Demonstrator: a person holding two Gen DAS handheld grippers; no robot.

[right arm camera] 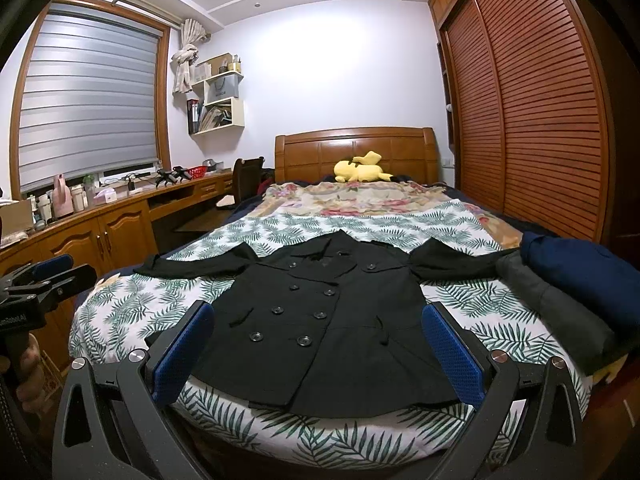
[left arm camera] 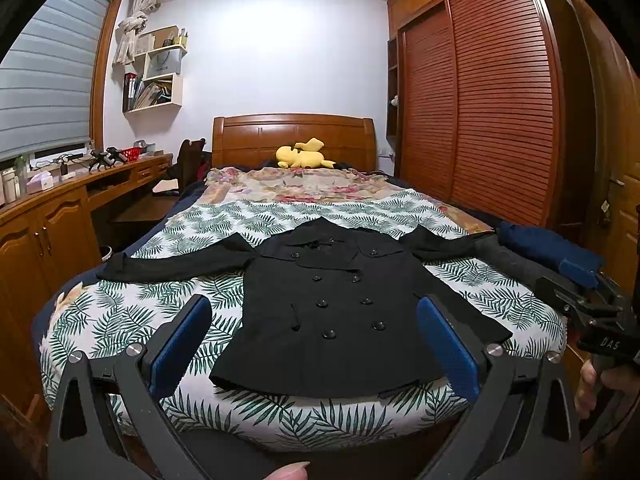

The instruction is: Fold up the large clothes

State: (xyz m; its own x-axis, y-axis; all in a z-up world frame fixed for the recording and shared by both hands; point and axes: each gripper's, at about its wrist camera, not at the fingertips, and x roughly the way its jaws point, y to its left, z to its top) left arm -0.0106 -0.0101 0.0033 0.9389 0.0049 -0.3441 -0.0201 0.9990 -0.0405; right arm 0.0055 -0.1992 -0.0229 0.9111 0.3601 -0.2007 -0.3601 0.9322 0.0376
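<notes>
A black double-breasted coat [left arm camera: 340, 304] [right arm camera: 320, 312] lies flat, front up, on the leaf-print sheet at the foot of the bed, collar toward the headboard and both sleeves spread sideways. My left gripper [left arm camera: 316, 320] hovers open above the coat's hem, blue pads wide apart, holding nothing. My right gripper [right arm camera: 320, 324] hangs open over the same hem, also holding nothing. The right gripper also shows at the right edge of the left wrist view [left arm camera: 588, 280]. The left gripper appears at the left edge of the right wrist view [right arm camera: 52, 272].
A dark blue garment [right arm camera: 580, 272] and a grey one [right arm camera: 560, 312] lie on the bed's right side, by the coat's right sleeve. A yellow plush toy [left arm camera: 304, 154] rests at the headboard. A wooden desk [right arm camera: 100, 216] runs along the left; a slatted wardrobe [left arm camera: 480, 100] stands right.
</notes>
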